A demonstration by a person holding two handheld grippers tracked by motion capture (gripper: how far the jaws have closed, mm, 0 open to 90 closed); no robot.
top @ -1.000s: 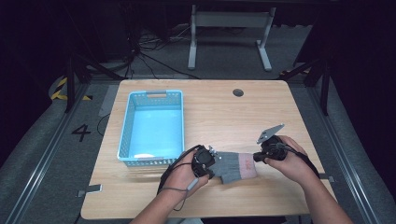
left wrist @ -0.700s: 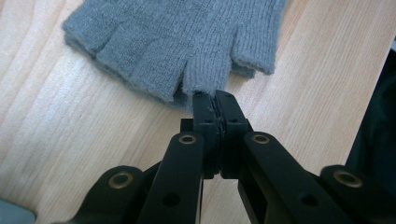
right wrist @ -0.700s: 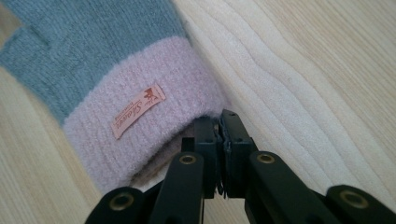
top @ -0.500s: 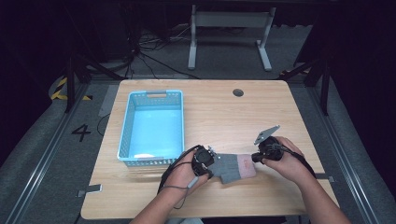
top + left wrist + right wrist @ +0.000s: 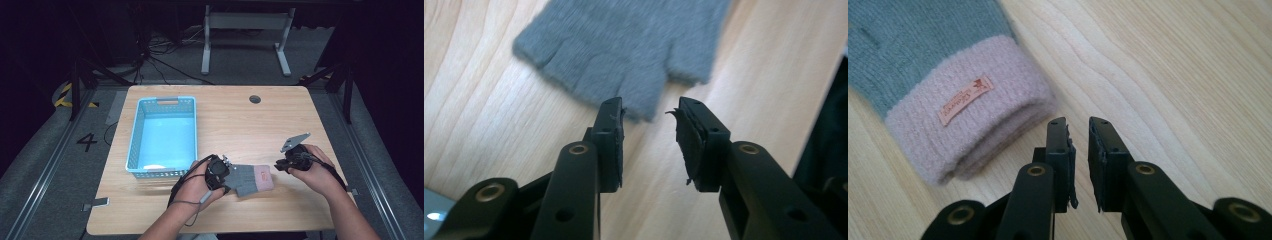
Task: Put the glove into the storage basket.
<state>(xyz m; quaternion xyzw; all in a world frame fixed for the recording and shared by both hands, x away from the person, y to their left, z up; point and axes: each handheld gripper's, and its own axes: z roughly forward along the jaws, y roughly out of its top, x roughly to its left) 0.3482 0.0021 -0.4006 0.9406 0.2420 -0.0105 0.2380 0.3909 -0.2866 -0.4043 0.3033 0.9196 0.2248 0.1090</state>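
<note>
While both hand-held grippers (image 5: 227,172) (image 5: 278,166) have just opened, empty, the glove (image 5: 252,179) lies between them near the table edge (image 5: 210,231).

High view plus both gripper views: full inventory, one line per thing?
glove: one, grey with a pink cuff and a small label, flat on the table near the front edge, between the two grippers.
basket: one, light blue plastic, on the left half of the table, behind the left gripper.
table: one, light wood, with a dark round hole near its far edge.
floor marking "4": one, dark, on the grey floor left of the table.
left gripper: one, black, at the glove's finger end; its fingers have just been opening, gap between them, glove tip just ahead, not pinched.
right gripper: one, black, beside the cuff; fingers have just been opening, narrow gap, nothing between.
</note>
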